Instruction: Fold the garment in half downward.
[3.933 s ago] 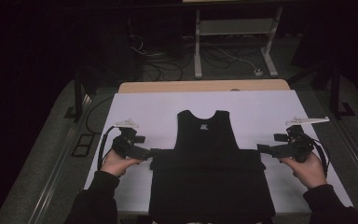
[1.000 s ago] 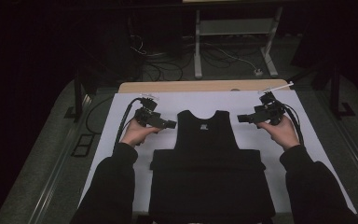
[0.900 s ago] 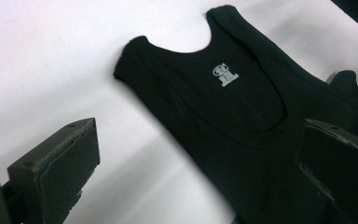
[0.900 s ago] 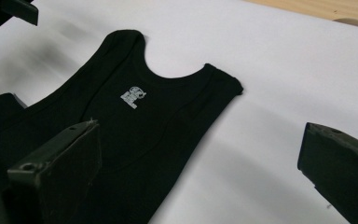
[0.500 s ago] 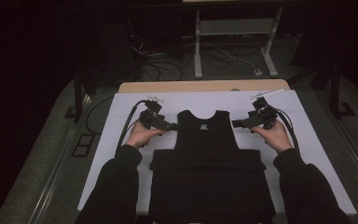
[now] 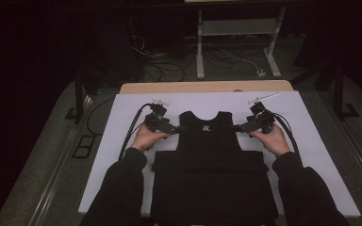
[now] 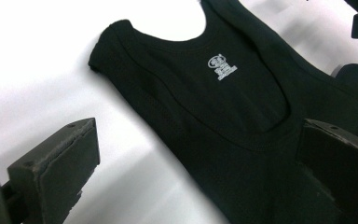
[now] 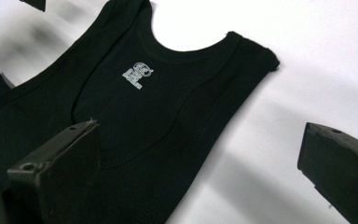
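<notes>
A black sleeveless top lies flat on a white sheet, neckline toward the far edge, its lower part folded up into a wide band. A small white print sits below the neckline. My left gripper is open at the top's left armhole, one jaw over the sheet and one over the fabric. At the right armhole my right gripper stands open the same way, with the shoulder strap ahead of it. Neither holds anything.
The white sheet covers a wooden table whose far edge shows. Beyond it stand a metal shelf frame and cables on a dark floor. Black cables trail from each gripper across the sheet.
Both grippers have moved from the top's lower corners up along its sides, then inward to the armholes. The top has not moved.
</notes>
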The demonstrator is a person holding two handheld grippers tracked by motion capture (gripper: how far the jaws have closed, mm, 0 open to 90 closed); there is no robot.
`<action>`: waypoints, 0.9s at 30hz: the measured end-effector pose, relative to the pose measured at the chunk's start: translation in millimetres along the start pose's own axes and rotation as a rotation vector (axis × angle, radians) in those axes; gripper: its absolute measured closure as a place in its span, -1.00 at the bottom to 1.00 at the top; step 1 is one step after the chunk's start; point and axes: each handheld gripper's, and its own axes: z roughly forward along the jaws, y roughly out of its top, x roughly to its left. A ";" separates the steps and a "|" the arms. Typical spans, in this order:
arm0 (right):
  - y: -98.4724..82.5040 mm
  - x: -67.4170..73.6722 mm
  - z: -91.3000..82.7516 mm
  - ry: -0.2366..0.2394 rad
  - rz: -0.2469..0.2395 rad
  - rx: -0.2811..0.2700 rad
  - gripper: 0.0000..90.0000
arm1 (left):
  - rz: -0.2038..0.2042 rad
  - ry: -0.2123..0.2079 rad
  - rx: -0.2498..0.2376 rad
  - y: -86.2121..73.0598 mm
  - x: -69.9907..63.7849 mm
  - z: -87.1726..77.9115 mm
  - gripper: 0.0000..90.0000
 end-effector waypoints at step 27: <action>-9.9 4.9 24.9 0.024 -0.006 0.041 -1.00 | -0.020 -0.023 0.031 -9.8 -2.4 23.9 -1.00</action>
